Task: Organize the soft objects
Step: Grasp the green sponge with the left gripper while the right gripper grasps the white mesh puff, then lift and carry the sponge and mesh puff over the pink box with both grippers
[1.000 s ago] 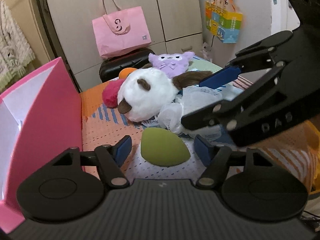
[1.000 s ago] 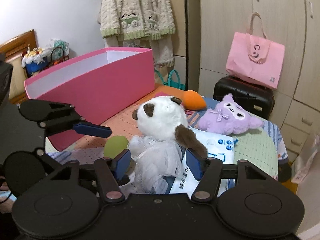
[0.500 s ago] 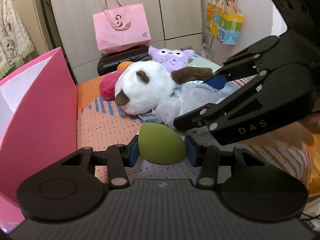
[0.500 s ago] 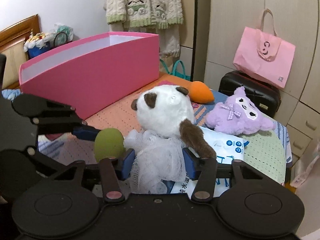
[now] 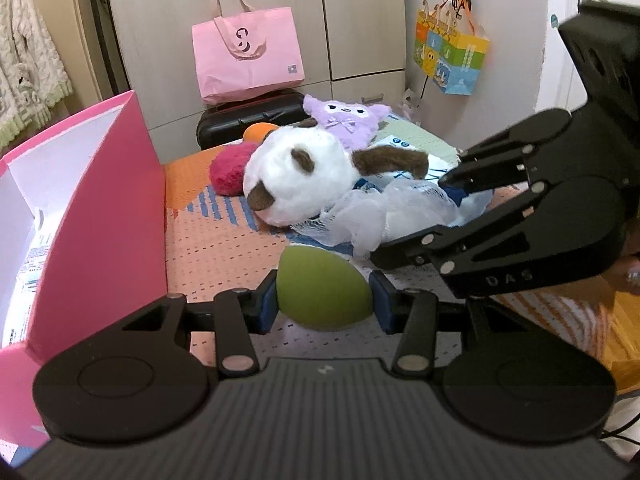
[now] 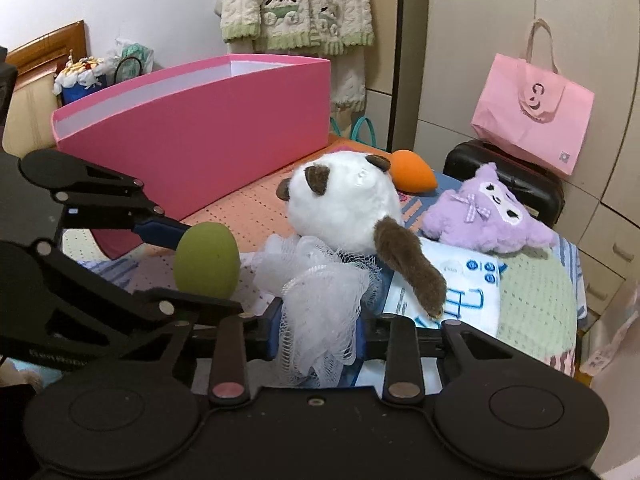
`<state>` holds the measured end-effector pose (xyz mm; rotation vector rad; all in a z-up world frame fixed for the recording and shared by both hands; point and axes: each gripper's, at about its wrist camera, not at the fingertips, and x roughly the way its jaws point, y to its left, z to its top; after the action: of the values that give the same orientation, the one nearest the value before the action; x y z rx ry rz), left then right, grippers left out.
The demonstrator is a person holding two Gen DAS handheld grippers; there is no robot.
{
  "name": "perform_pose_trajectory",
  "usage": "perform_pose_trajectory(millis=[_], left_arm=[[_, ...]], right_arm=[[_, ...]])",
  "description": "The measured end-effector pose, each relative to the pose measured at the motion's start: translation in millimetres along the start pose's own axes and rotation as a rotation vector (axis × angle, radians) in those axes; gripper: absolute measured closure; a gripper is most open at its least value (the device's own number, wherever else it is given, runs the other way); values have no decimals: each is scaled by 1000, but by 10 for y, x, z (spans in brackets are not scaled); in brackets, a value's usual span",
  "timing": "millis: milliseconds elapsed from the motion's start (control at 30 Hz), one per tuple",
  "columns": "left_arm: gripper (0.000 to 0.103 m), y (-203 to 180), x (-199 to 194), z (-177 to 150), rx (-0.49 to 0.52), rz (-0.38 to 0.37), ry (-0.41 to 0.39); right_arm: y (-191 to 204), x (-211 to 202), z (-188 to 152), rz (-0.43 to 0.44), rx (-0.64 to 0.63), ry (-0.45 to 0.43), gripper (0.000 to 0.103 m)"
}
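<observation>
Between left jaws, clamped green sponge [image 5: 322, 294]; between closing right jaws, white mesh pouf [image 6: 320, 320]

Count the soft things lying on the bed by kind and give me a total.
Plush toys: 2, panda, purple one
Egg-shaped sponges: 2, green, orange
Mesh bath puffs: 1
Red fuzzy cushions: 1
Total: 6

Both tongs [image 5: 323, 307] [image 6: 318, 334] clamped, angled downward
</observation>
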<state>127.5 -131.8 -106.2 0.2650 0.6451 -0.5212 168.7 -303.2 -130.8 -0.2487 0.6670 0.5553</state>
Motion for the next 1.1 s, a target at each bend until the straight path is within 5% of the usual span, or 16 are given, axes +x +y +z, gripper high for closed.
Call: perform_pose_trajectory(millis=[1100], left_arm=[[57,122,-396,-263,-84,-98,128]], right_arm=[[550,-628,-302,-10,78,39,65]])
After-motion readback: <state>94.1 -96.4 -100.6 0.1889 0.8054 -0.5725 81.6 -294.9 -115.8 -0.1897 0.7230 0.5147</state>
